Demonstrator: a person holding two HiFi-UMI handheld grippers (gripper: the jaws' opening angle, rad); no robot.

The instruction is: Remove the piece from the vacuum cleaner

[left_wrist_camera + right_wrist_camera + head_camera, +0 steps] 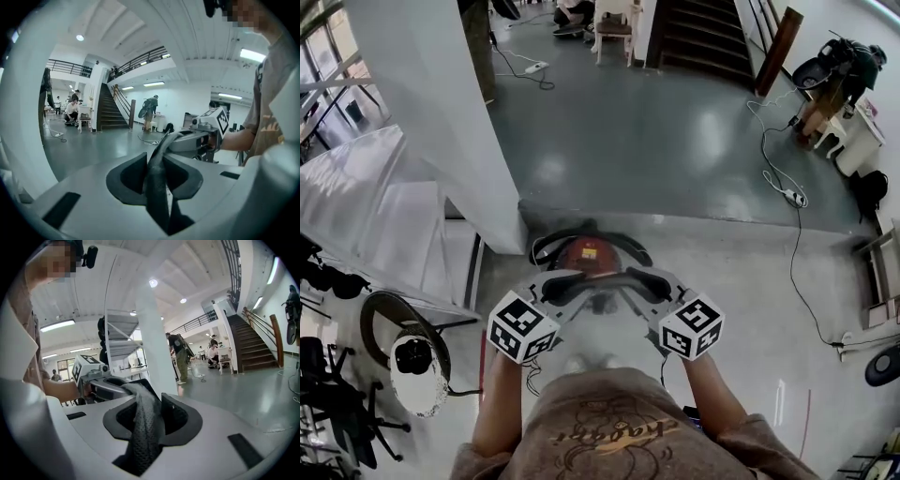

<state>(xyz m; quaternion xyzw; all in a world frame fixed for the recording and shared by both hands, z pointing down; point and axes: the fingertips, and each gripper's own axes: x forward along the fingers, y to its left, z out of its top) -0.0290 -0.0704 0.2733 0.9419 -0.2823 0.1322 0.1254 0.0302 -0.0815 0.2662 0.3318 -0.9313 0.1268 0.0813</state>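
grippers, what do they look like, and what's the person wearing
Both the left gripper and right gripper have pale grey moulded bodies with black fingers. Each carries a white cube of black square markers. The person wears a short-sleeved brown T-shirt with a printed design.

No words or numbers can be read for sure. The person's brown cloth shirt has curly orange writing on it, but it is upside down and too wobbly to read. The round red vacuum cleaner has a small yellow sticker, too tiny to read.
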